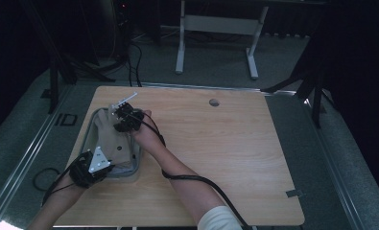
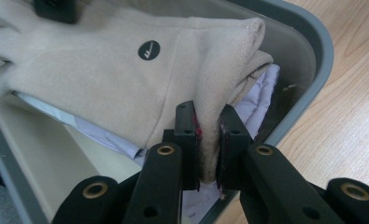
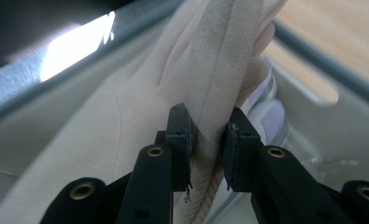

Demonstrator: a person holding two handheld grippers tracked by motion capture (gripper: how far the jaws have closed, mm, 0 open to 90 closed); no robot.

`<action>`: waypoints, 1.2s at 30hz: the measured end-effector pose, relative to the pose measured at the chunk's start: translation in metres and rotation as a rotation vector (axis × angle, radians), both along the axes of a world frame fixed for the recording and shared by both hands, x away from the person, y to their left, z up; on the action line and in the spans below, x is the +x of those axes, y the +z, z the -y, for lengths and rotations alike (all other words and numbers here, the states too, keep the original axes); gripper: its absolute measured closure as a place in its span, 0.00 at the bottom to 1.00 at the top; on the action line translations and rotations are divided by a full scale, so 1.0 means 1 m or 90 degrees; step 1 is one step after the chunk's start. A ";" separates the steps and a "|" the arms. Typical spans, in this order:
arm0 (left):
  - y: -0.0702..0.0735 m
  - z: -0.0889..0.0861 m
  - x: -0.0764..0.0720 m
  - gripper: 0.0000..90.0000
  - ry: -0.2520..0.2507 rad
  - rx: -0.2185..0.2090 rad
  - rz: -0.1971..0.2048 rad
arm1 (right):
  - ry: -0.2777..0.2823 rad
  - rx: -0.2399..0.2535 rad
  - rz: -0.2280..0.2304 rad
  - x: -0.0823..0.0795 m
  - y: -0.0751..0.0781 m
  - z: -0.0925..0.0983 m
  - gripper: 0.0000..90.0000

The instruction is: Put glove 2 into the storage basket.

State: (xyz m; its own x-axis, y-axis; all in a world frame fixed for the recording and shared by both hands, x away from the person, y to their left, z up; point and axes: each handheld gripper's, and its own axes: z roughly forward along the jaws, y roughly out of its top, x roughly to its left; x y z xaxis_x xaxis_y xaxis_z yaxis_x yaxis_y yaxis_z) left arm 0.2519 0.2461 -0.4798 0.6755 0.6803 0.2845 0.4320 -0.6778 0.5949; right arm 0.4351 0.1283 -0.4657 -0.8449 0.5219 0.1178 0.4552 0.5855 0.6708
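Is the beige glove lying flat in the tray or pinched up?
Pinched up. The left gripper clamps a raised fold at the beige glove cuff end, the right gripper another at its fingers, over the grey tray.

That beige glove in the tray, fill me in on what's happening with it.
A person is working at a wooden table with a gripper in each hand. Both are clamped on a beige glove that lies in a grey tray. The left gripper pinches the cuff end, and the right gripper pinches the finger end. A pale lilac item lies under the glove in the tray. The glove is gripped but not yet out of the tray.
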 end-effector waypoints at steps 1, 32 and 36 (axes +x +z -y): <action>-0.001 0.000 0.001 0.90 0.001 0.000 -0.003 | -0.002 -0.003 -0.008 0.002 -0.005 0.000 0.83; 0.035 0.009 0.000 0.16 0.029 -0.168 0.003 | 0.018 0.086 0.022 -0.012 0.032 0.059 0.21; 0.033 0.023 0.002 0.16 0.009 -0.179 0.008 | 0.027 0.070 0.041 -0.016 0.030 0.074 0.19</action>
State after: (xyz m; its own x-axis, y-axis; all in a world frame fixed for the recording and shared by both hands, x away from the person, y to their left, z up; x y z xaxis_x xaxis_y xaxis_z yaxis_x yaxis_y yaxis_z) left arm 0.2537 0.2235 -0.4464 0.6634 0.7426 0.0922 0.4311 -0.4800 0.7641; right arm 0.4190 0.0540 -0.4360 -0.8734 0.4726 0.1174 0.3858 0.5244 0.7590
